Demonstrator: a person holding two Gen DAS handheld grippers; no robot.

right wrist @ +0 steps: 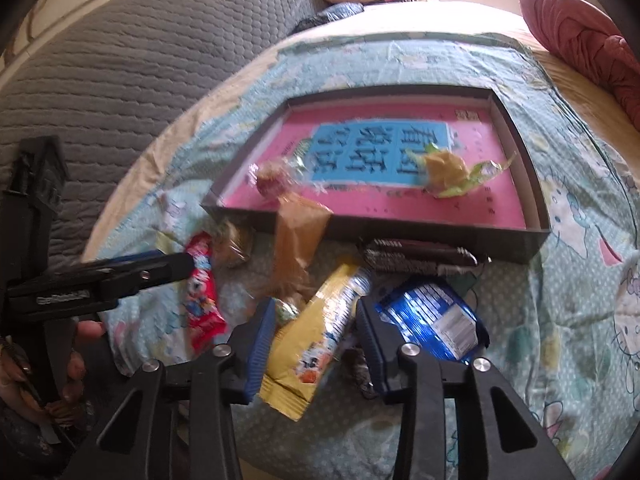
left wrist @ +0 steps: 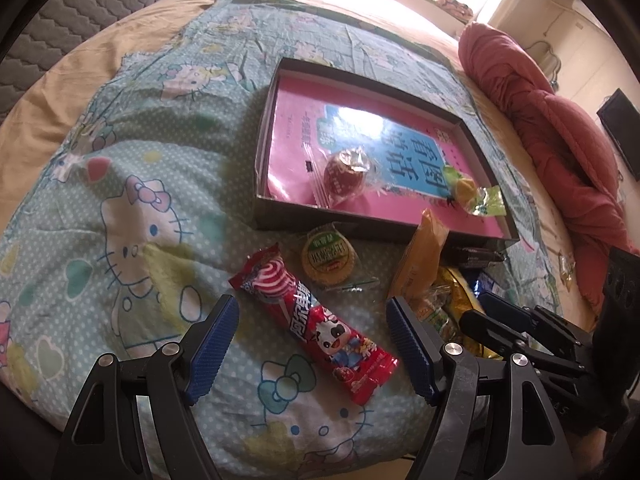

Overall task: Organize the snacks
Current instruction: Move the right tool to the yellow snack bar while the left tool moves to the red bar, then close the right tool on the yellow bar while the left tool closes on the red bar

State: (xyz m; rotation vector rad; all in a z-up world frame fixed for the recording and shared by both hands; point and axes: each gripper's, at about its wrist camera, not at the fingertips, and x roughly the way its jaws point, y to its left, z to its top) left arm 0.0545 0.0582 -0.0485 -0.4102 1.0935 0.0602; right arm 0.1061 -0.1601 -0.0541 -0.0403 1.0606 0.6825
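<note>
A shallow dark box [left wrist: 476, 142] [right wrist: 516, 124] with a pink book inside lies on the bed. In it are a red wrapped sweet [left wrist: 342, 174] [right wrist: 272, 180] and a yellow-green wrapped sweet [left wrist: 466, 188] [right wrist: 446, 168]. My left gripper [left wrist: 312, 328] is open, its jaws either side of a red lollipop pack [left wrist: 316, 324] [right wrist: 202, 292]. My right gripper [right wrist: 316, 320] [left wrist: 496, 320] is open around a yellow packet [right wrist: 316, 328]. Nearby lie a round green-label biscuit [left wrist: 326, 260], an orange packet [left wrist: 422, 256] [right wrist: 298, 232], a blue packet [right wrist: 434, 320] and a dark bar [right wrist: 416, 258].
The bed has a Hello Kitty sheet [left wrist: 132, 208] [right wrist: 576, 280]. A red quilt [left wrist: 560, 128] [right wrist: 588, 36] is bunched at the right. A grey quilted headboard [right wrist: 120, 60] stands at the left. A dark screen [left wrist: 622, 132] hangs on the wall.
</note>
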